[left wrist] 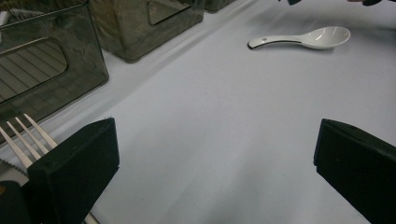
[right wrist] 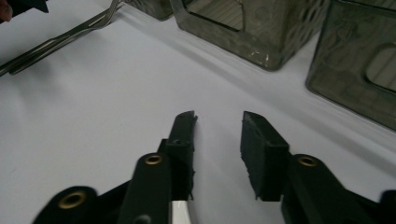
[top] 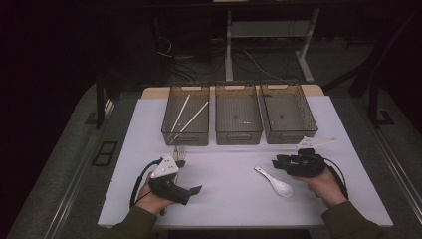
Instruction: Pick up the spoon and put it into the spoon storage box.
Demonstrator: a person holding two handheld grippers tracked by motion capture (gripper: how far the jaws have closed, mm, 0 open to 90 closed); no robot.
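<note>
A white ceramic spoon [top: 272, 180] lies on the white table cover [top: 229, 199], bowl toward the person; it is also in the left gripper view [left wrist: 303, 38]. My right gripper [top: 276, 162] hovers just right of the spoon's handle, pointing left. Its jaws stand a small gap apart with nothing between the pads [right wrist: 218, 122]. Metal forks [top: 179, 151] lie in front of the left bin. My left gripper [top: 188, 175] rests beside them, pointing right, jaws wide open and empty [left wrist: 215, 154]. The fork tines [left wrist: 23, 135] show by its left jaw.
Three dark see-through bins stand in a row at the back: the left bin [top: 171, 130] holds white chopsticks [top: 191, 117]; the middle bin [top: 238, 134] and right bin [top: 291, 135] look empty. The forks [right wrist: 60, 37] and bin fronts [right wrist: 252, 32] lie ahead of the right gripper.
</note>
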